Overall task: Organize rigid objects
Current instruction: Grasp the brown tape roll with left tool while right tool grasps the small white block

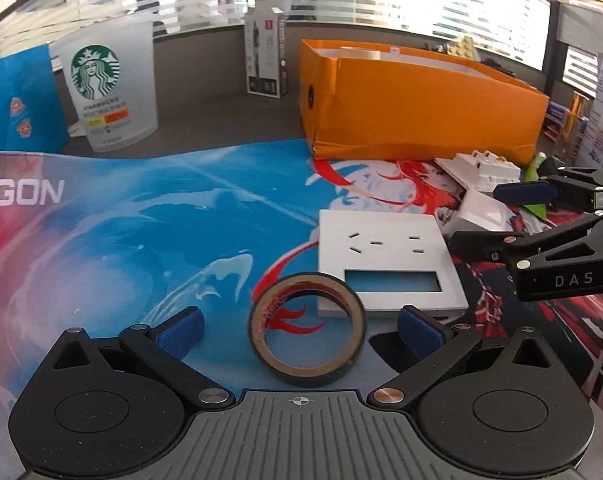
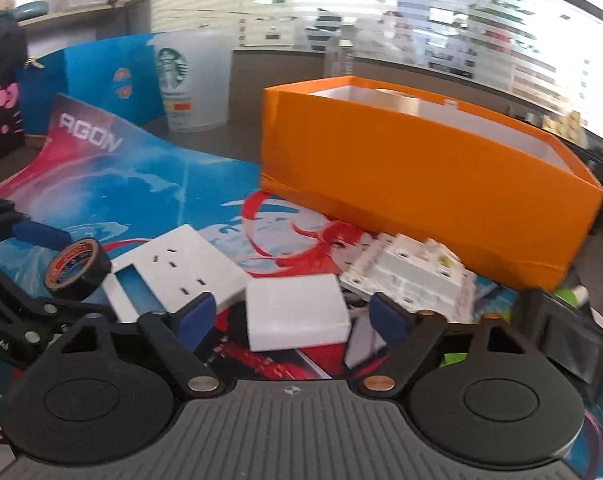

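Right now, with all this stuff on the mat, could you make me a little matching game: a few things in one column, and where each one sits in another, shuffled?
Things:
1. roll of tape
2. white socket plate
3. orange box
4. Starbucks cup

Places:
A. off the mat, at the back left, beside a blue bag
B. between the open fingers of the left gripper
C. flat on the mat, just behind the tape
D. behind the white parts, lid off

Pairs: 1-B, 2-C, 3-D, 4-A
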